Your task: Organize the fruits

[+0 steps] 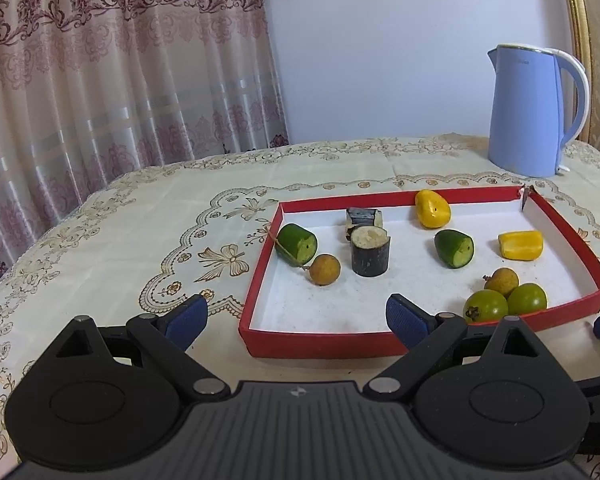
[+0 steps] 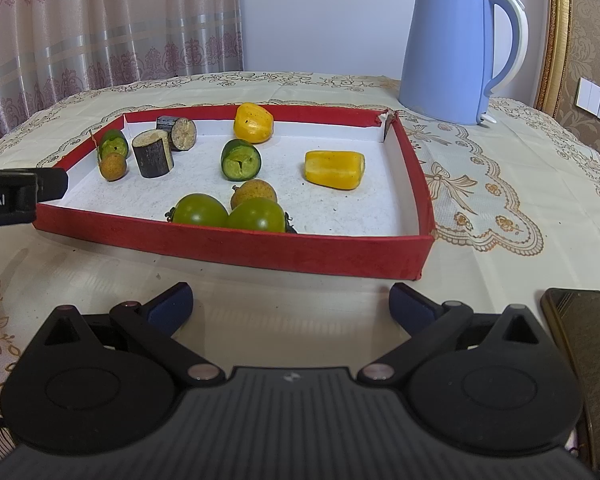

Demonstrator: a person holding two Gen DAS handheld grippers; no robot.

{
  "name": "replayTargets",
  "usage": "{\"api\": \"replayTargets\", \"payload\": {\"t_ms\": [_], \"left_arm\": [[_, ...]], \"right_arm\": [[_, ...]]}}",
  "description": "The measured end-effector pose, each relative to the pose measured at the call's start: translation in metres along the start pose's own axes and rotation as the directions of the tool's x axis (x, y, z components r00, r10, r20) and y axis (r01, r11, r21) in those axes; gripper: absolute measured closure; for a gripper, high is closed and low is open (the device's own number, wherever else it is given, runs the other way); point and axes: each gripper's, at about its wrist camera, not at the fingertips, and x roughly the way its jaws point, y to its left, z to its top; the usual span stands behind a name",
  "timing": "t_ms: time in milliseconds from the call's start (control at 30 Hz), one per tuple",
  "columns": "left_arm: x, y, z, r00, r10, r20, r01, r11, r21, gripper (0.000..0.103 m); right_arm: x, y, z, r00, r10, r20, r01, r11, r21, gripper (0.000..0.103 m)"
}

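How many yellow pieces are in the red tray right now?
2. One yellow piece sits against the far wall of the red tray; the other yellow piece lies toward the right side. None appears hidden.

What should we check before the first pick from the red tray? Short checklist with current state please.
1. Left claw open and empty: ok.
2. Right claw open and empty: ok.
3. All fruit pieces inside the red tray: ok.
4. Nearest target free to grasp: not ok; the two green round fruits touch each other, and a brown longan sits right behind them.
5. Clear lane for the right claw: ok in front; a phone lies close on its right.
6. Sorting destination for the fruit: cannot tell; only the one tray and a blue kettle show on the tablecloth.
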Motion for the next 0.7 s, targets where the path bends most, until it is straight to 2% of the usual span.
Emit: {"api": "replayTargets", "payload": {"t_ms": [100,700], "left_arm": [[-0.0003,0.0011,0.0002,1.0,-0.024,-0.002,0.024,1.0,-0.015,0.006],[0.0014,0.0056,-0.0007,0.999,-0.036,-0.005,0.035,0.999,-0.003,0.006]], "right_arm": [[0.0,0.0,0.0,1.0,0.0,0.0,0.0,1.0,0.0,0.0],[0.0002,-0.0003,0.0,1.0,0.0,0.0,0.0,1.0,0.0,0.0]]}}
